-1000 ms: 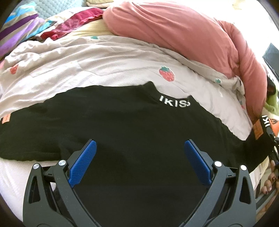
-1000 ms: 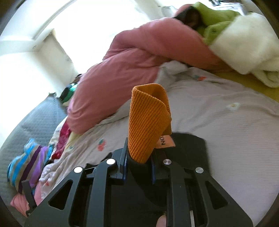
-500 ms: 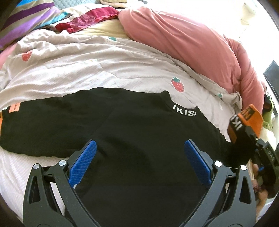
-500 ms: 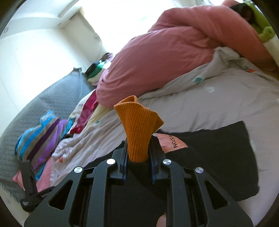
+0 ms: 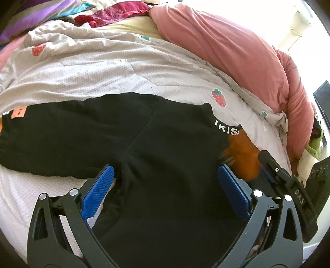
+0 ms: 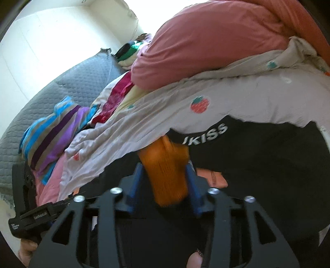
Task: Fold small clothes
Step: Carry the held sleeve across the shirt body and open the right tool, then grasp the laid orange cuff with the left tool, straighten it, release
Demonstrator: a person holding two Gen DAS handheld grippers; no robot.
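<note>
A small black sweatshirt (image 5: 160, 148) with white collar lettering lies spread on the bed. Its left sleeve with an orange patch (image 5: 18, 112) stretches to the left. My left gripper (image 5: 164, 179) is open, jaws wide apart, low over the shirt's body. My right gripper (image 6: 165, 175) has its jaws a little apart, with the orange ribbed cuff (image 6: 167, 171) of the right sleeve between them, blurred, over the shirt near the collar (image 6: 208, 135). In the left wrist view the orange cuff (image 5: 243, 156) and the right gripper show just right of my right finger.
The bed has a white strawberry-print quilt (image 5: 99, 68). A pink duvet (image 5: 226, 43) is heaped at the back and right. Striped and red clothes (image 5: 107, 14) lie at the far left. A grey quilted headboard (image 6: 61, 86) stands beyond.
The right gripper has carried the orange cuff leftward over the shirt's body toward the collar, and its jaws have parted somewhat. The left gripper has shifted right, staying open.
</note>
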